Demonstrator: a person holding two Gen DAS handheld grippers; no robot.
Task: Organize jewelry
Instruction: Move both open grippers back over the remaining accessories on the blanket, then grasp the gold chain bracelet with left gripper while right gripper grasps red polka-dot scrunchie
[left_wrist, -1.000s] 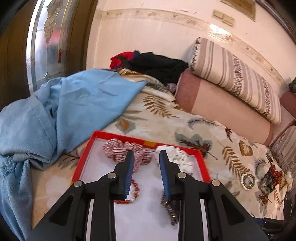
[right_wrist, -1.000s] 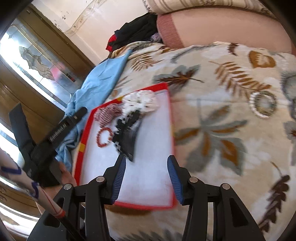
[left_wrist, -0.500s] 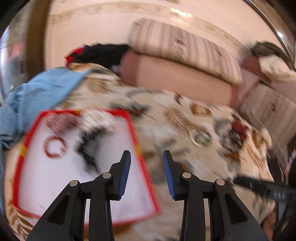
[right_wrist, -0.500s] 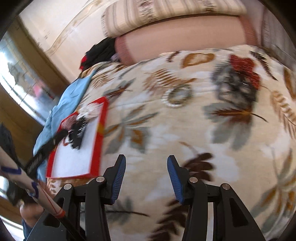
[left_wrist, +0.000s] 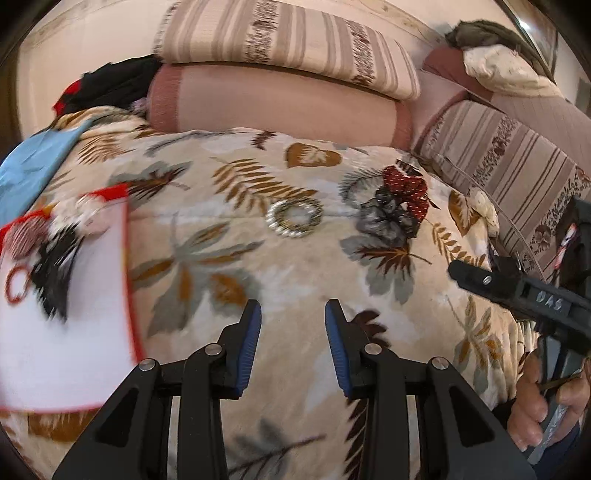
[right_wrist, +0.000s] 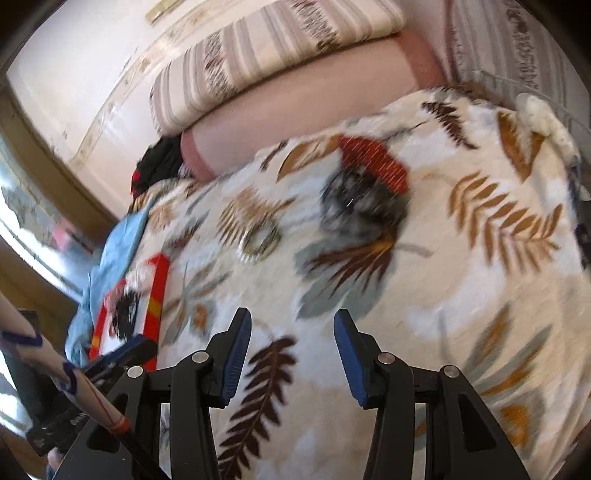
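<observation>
Two pillows behind | blue cloth beside tray

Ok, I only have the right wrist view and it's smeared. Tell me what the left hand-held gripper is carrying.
Observer: Nothing. The left hand-held gripper has just been opening its jaws, and only the blanket shows between them.
Operator: Now read me what's in the tray; it's a blur here.
Observer: A red bead bracelet lies on the white floor of the red-rimmed tray, next to a black-and-white piece.
</observation>
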